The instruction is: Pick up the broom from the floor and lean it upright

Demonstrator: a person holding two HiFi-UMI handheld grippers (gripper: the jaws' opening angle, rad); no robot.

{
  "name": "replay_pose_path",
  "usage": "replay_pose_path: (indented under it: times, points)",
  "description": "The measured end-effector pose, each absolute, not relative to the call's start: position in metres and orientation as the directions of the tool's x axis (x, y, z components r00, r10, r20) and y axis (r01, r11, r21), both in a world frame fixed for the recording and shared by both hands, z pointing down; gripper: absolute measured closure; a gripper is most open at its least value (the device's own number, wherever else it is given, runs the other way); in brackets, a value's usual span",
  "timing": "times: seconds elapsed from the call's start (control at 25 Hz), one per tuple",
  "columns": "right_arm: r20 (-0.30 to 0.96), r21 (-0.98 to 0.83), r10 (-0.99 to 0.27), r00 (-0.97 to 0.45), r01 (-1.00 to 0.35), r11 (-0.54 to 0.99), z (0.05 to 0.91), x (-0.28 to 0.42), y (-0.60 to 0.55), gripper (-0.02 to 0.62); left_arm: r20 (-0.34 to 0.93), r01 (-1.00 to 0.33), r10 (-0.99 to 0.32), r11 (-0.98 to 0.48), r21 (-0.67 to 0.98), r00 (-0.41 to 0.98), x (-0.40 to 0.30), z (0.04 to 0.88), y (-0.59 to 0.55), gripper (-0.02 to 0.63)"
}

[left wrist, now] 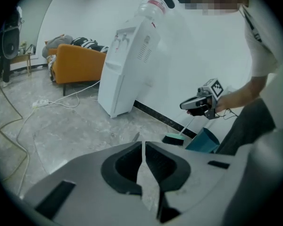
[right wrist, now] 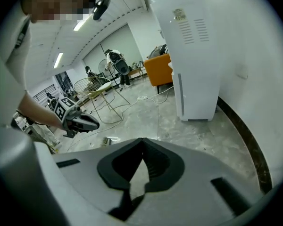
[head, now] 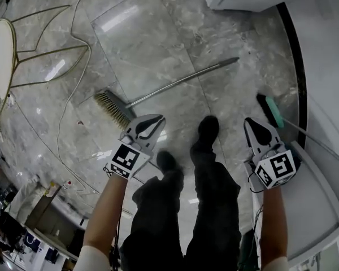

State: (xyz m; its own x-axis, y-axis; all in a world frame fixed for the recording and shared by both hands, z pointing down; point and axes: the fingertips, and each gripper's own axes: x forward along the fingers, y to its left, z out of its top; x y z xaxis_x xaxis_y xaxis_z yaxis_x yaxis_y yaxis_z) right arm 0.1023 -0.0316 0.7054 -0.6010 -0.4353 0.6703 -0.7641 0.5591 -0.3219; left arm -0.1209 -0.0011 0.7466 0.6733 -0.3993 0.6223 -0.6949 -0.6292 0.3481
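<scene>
Head view: the grey-bristled broom with a slim metal handle (head: 175,84) lies flat on the marble floor (head: 130,27). Its bristles are just beside the closed, empty left hand-held gripper (head: 157,120), and its handle runs diagonally away to the right. The right hand-held gripper (head: 250,123), also closed and empty, is farther off.

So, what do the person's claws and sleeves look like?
The left claw and right claw are grey shells with black pads. Each carries a white cube with black square markers. A black cable loops by the right one. Sleeves are white.

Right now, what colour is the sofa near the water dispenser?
Orange; the sofa shows best in the left gripper view.
</scene>
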Motion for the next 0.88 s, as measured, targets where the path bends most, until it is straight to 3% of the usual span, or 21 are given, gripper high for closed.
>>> replay_pose_path:
  times: [0.56, 0.68, 0.88]
  points:
    - [0.646, -0.314, -0.382, -0.661, -0.686, 0.656, 0.864, 0.082, -0.048, 0.594, 0.633, -0.567, -0.271, -0.757, 0.326, 0.726, -0.124, 0.951, -0.020, 0.583]
    - [0.639, -0.297, -0.387, -0.665, -0.678, 0.672, 0.882, 0.081, -0.052, 0.594, 0.651, -0.549, -0.238, -0.769, 0.327, 0.721, -0.124, 0.990, -0.026, 0.518]
    - [0.630, -0.280, -0.374, -0.680, -0.648, 0.708, 0.900, 0.070, -0.045, 0.594, 0.694, -0.529, -0.201, -0.795, 0.296, 0.692, -0.124, 1.039, -0.026, 0.517]
